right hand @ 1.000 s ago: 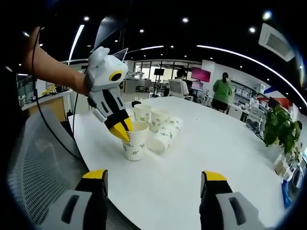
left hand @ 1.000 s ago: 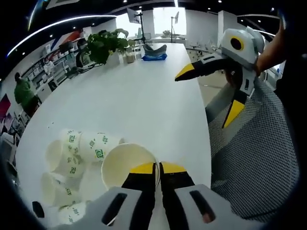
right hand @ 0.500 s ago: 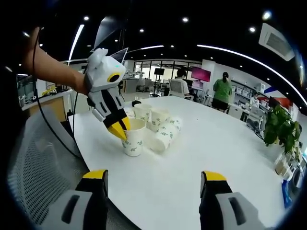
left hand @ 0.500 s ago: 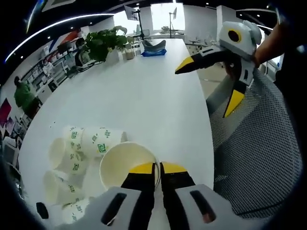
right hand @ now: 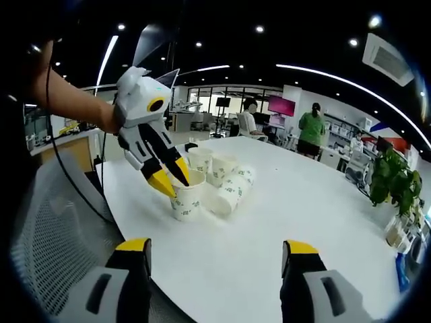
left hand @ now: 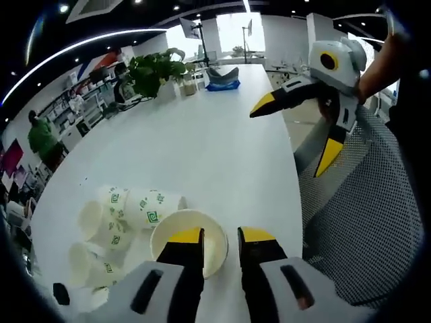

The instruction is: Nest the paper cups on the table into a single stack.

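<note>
Left claw point(right hand: 174, 177) parted now, one yellow tip inside the rim of the upright cup point(right hand: 184, 196), the other outside the wall: straddling, not squeezing. Same picture from the left gripper view, tips point(left hand: 219, 235) spread either side of that cup's near rim point(left hand: 189, 237). Released, by the look of it, the cup standing on the white desk point(left hand: 202, 141) close to the desk's near edge.

Right claw point(right hand: 214, 247) wide open, nothing between the tips, held well back over the desk; seen too from the left gripper view as a spread yellow pair point(left hand: 300, 128) out past the desk edge, above a mesh chair back point(left hand: 377, 222).

Rest of the cups bunched just beyond the upright one: a lying stack of cups point(right hand: 230, 190) on its side, two more upright cups point(right hand: 201, 159) behind it, all near or touching.

Risks from here, as a judgement. Inner tip dragging the rim on the way out, and over goes a light paper cup. Tipped toward the near edge, off the desk onto the chair. Tipped the other way, a knock into the lying stack and a roll. Squeezing the thin wall too hard: crushed rim, poor nesting. Safest guess: straight lift along the cup's axis.
</note>
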The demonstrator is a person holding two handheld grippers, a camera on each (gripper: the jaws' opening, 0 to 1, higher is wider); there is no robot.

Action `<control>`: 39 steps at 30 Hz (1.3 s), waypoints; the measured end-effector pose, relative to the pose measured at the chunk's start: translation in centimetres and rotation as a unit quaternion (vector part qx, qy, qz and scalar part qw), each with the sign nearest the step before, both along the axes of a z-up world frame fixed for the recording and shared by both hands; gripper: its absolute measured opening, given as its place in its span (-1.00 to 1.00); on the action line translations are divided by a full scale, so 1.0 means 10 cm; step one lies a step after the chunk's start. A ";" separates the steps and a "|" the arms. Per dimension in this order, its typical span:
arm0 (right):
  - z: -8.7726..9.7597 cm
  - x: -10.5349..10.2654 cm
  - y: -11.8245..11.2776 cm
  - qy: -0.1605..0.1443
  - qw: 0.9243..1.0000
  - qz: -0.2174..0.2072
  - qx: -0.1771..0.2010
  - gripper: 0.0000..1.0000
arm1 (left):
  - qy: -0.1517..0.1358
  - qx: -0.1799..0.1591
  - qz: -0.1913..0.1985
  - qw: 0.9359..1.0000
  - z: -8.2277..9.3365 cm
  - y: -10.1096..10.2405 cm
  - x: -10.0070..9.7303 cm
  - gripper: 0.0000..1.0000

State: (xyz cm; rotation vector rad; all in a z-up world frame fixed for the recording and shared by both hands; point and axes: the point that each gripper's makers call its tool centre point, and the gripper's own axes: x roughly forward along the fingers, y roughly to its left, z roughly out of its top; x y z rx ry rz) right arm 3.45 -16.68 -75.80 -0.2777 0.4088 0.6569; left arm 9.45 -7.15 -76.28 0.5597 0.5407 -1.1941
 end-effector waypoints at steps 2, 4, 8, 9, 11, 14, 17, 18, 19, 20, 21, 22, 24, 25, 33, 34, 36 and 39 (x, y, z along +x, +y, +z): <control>0.00 0.00 0.00 0.000 1.000 -0.001 0.000 0.59 | -0.004 -0.006 0.006 1.000 0.04 0.03 0.03 -0.64; 0.00 0.01 -0.01 0.000 1.000 -0.002 0.001 0.59 | -0.005 -0.015 0.013 1.000 0.07 0.04 0.07 -0.61; 0.00 0.00 -0.01 0.001 1.000 -0.003 0.002 0.59 | -0.012 -0.031 0.030 0.999 0.17 0.10 0.15 -0.58; 0.00 0.00 -0.01 0.001 1.000 -0.003 0.002 0.59 | -0.015 -0.036 0.033 0.999 0.21 0.13 0.17 -0.58; 0.00 0.00 -0.01 0.001 1.000 -0.002 0.002 0.59 | -0.010 -0.048 0.045 0.998 0.27 0.17 0.22 -0.58; 0.00 0.00 -0.01 0.001 1.000 -0.002 0.003 0.59 | -0.011 -0.064 0.062 0.996 0.34 0.28 0.30 -0.57; 0.00 0.00 -0.01 0.001 1.000 -0.002 0.003 0.58 | 0.000 -0.090 0.089 0.992 0.41 0.41 0.41 -0.57; 0.00 0.00 -0.01 0.001 1.000 -0.002 0.003 0.58 | 0.003 -0.097 0.104 0.990 0.42 0.51 0.48 -0.57; 0.00 0.00 -0.01 0.001 1.000 -0.002 0.004 0.58 | 0.000 -0.096 0.109 0.989 0.42 0.57 0.52 -0.57; 0.00 0.00 -0.01 0.001 1.000 -0.002 0.004 0.58 | -0.003 -0.094 0.118 0.989 0.44 0.64 0.56 -0.57; 0.00 0.00 -0.01 0.001 1.000 -0.002 0.004 0.58 | -0.002 -0.093 0.124 0.988 0.44 0.69 0.59 -0.57; 0.00 0.00 -0.01 0.001 1.000 -0.002 0.004 0.58 | 0.000 -0.093 0.133 0.987 0.44 0.77 0.63 -0.56; 0.01 0.01 -0.01 0.001 1.000 -0.002 0.004 0.58 | 0.004 -0.097 0.142 0.985 0.44 0.87 0.68 -0.55; 0.00 0.01 -0.02 0.001 1.000 -0.002 0.004 0.58 | 0.006 -0.101 0.150 0.983 0.43 0.94 0.72 -0.54; -0.01 0.01 -0.02 0.004 1.000 -0.002 0.000 0.58 | 0.022 -0.102 0.185 0.977 0.35 1.30 0.86 -0.46; -0.01 0.01 -0.02 0.004 1.000 -0.002 -0.001 0.58 | 0.023 -0.101 0.189 0.977 0.34 1.33 0.87 -0.45; -0.02 0.01 -0.02 0.005 1.000 -0.002 -0.001 0.58 | 0.023 -0.097 0.197 0.975 0.31 1.41 0.91 -0.43; -0.01 0.01 -0.02 0.005 1.000 -0.002 0.000 0.58 | 0.031 -0.098 0.209 0.973 0.25 1.51 0.97 -0.42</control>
